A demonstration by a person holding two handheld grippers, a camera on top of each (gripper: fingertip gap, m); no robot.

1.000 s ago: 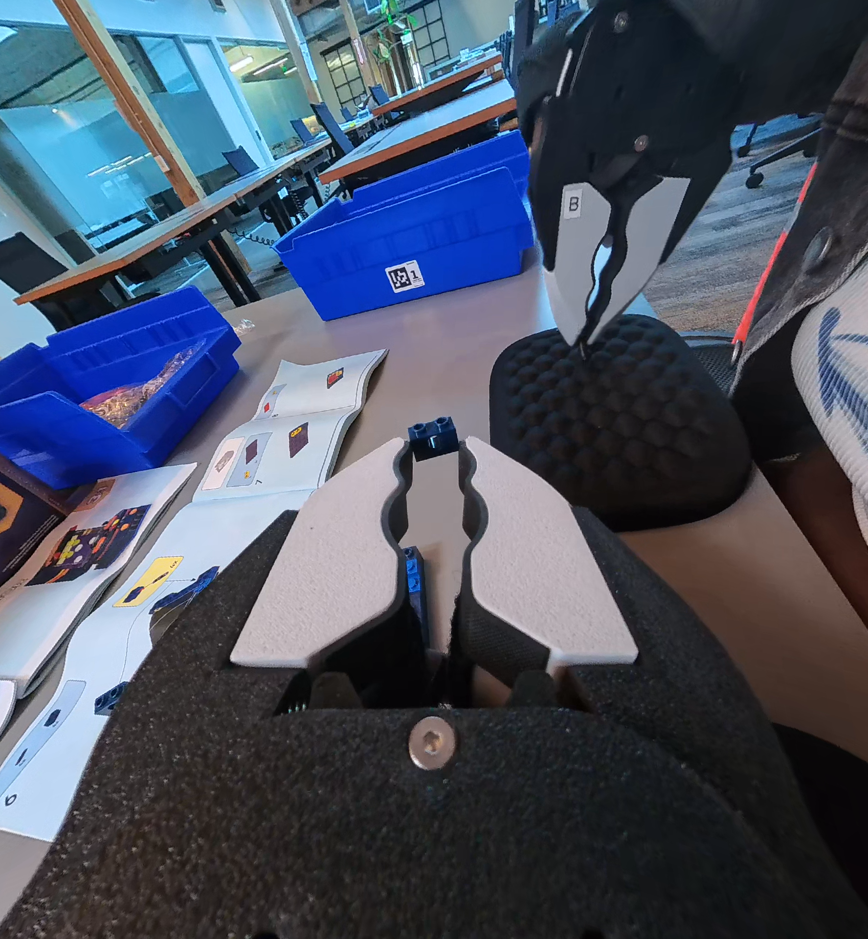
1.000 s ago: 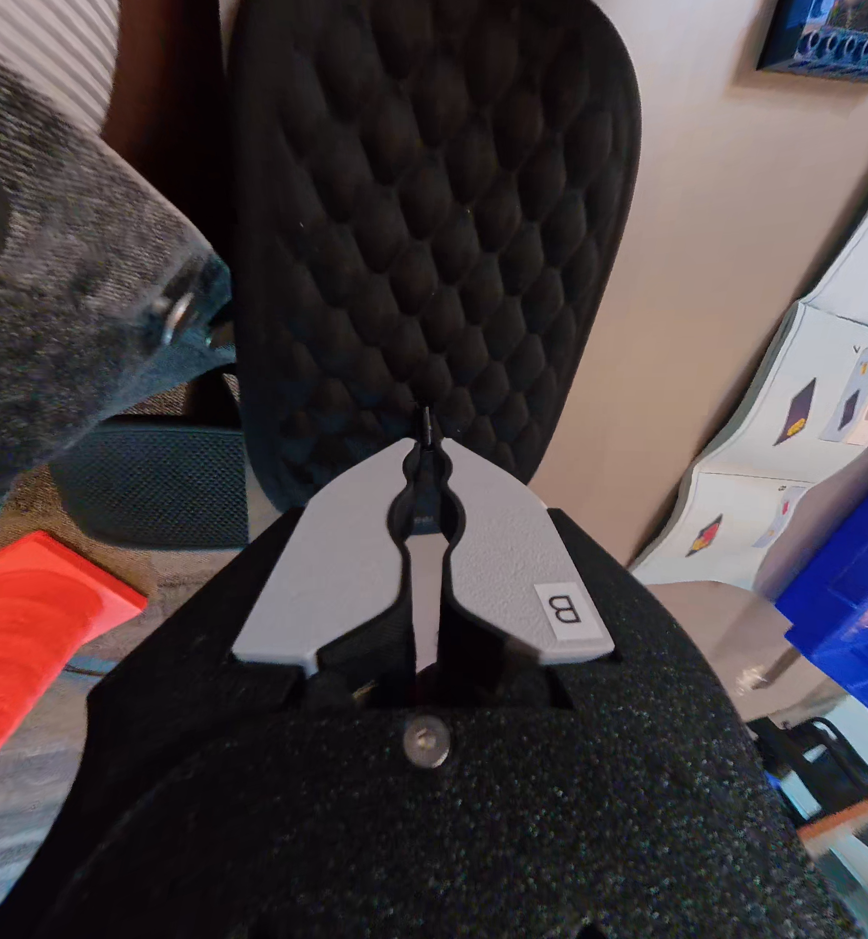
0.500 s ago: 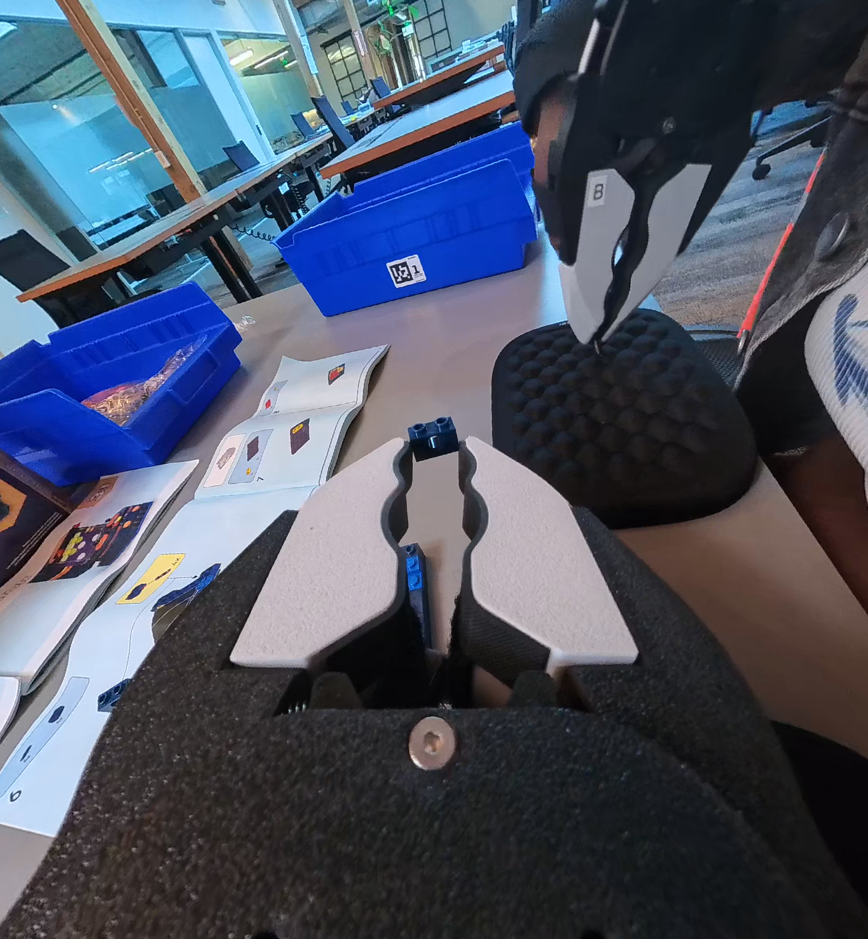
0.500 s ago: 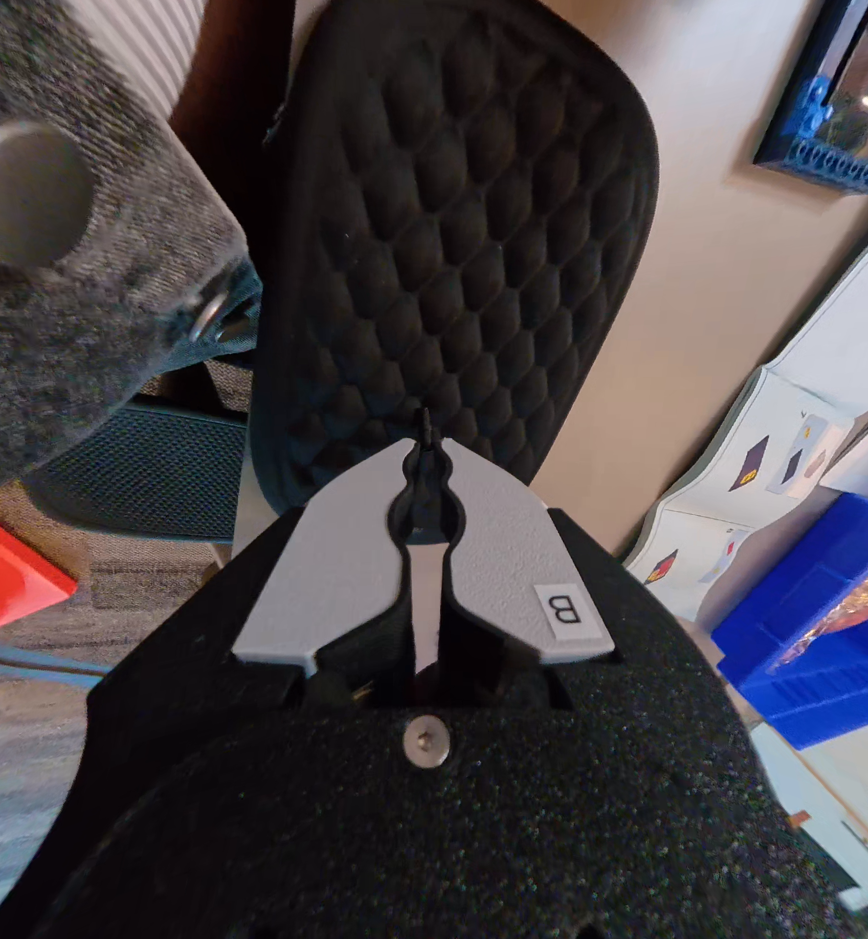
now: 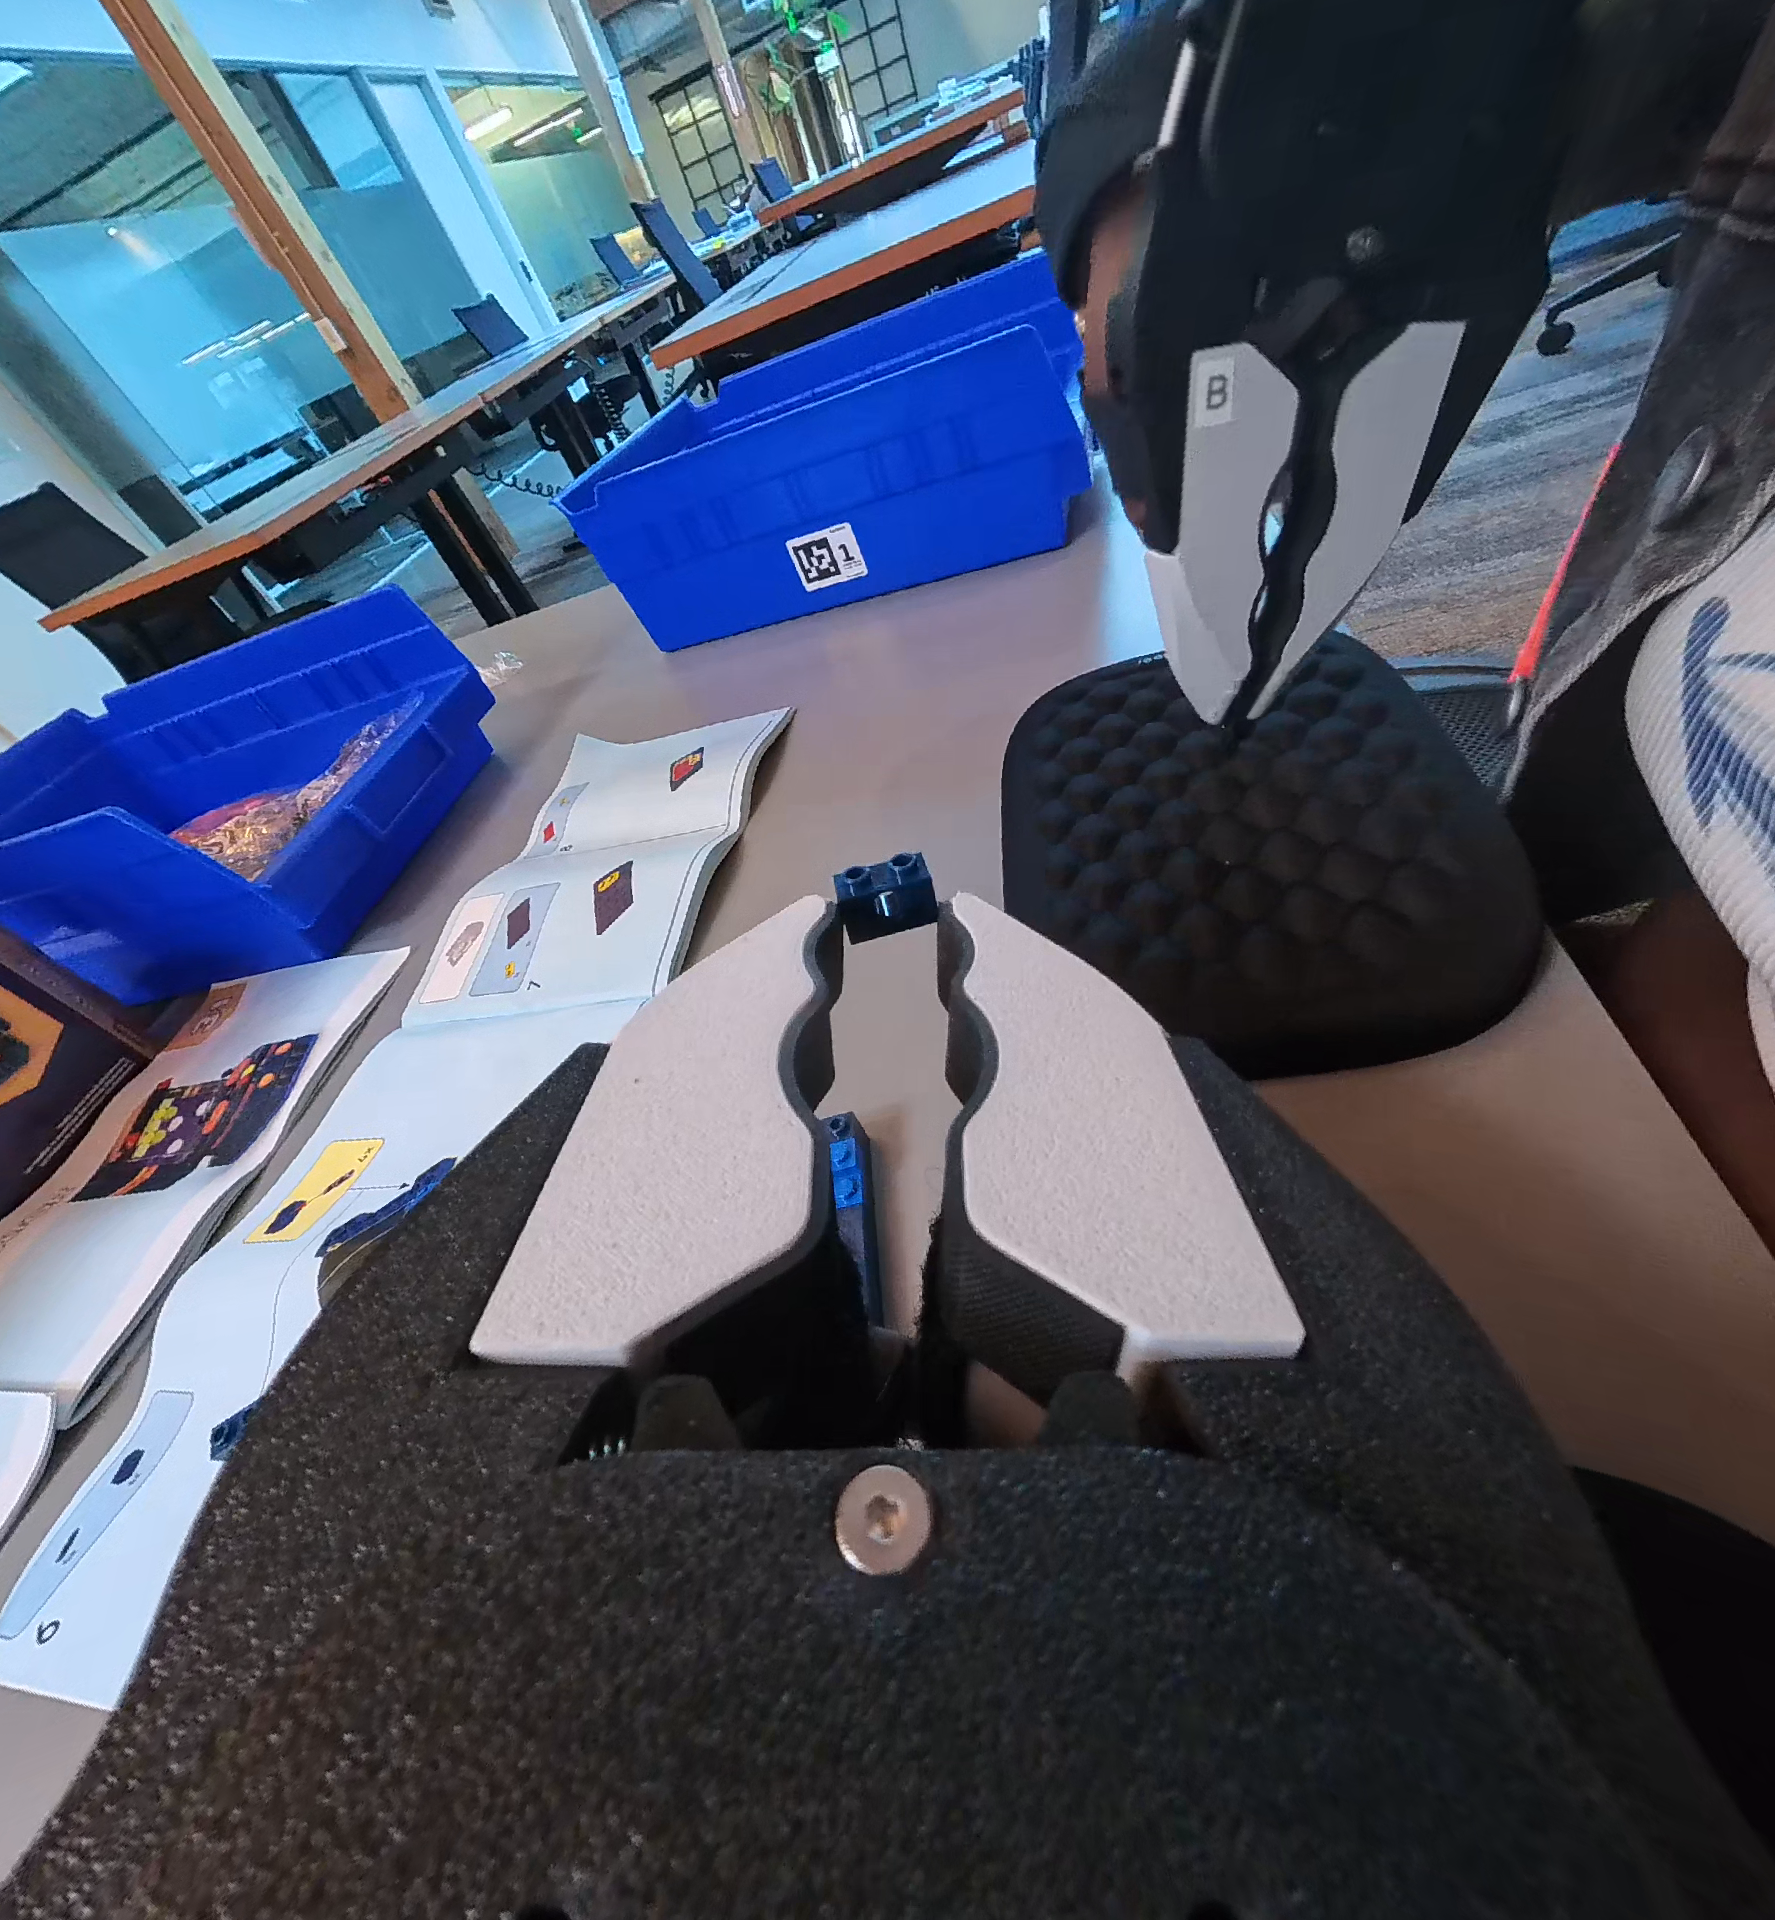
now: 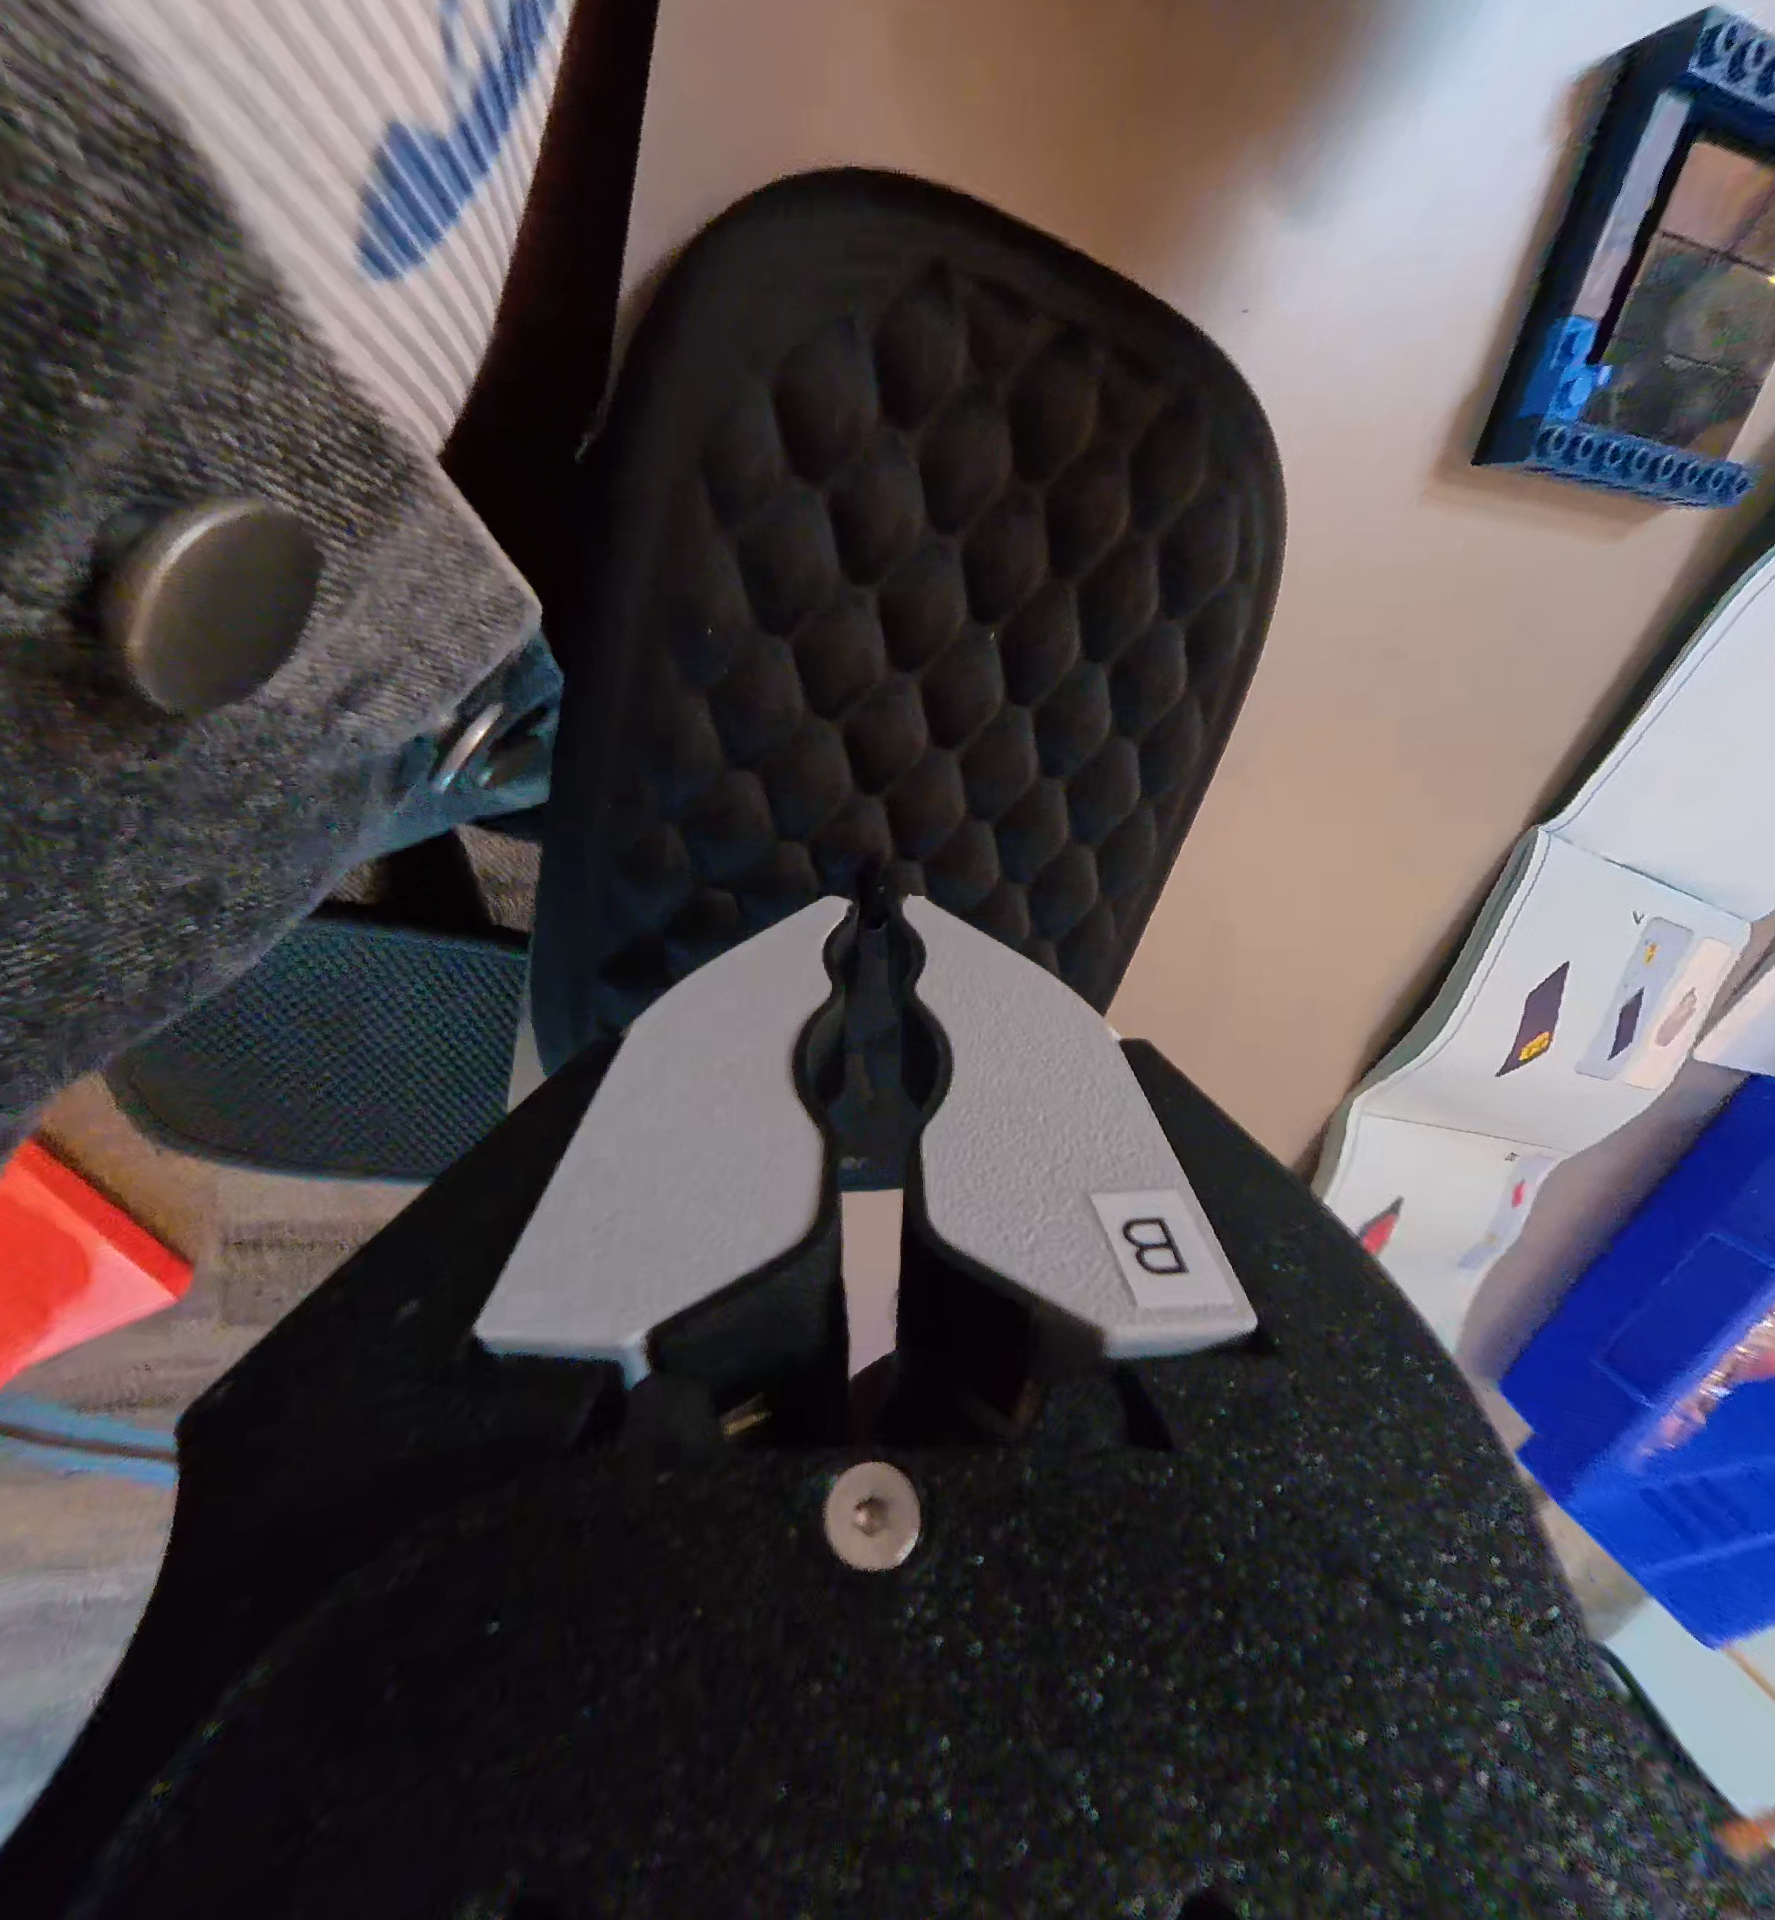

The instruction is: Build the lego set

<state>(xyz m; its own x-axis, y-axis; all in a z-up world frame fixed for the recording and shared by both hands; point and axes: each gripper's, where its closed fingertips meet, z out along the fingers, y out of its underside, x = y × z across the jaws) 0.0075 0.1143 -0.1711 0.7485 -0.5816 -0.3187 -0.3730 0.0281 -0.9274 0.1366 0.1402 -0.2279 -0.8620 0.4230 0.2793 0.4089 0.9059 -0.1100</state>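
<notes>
Right gripper (image 5: 1238, 717) has dropped back to the black dimpled pad (image 5: 1267, 852), tips pinched on a thin dark piece, type unclear. Left gripper (image 5: 888, 914) unmoved, clamps a dark blue 1x2 brick (image 5: 883, 896) at its tips, studs up, long axis crosswise, prob. for mating.

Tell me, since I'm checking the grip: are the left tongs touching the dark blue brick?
Touching. In the left wrist view the dark blue brick sits wedged between the left tongs' two fingertips, with no visible gap on either side.
</notes>
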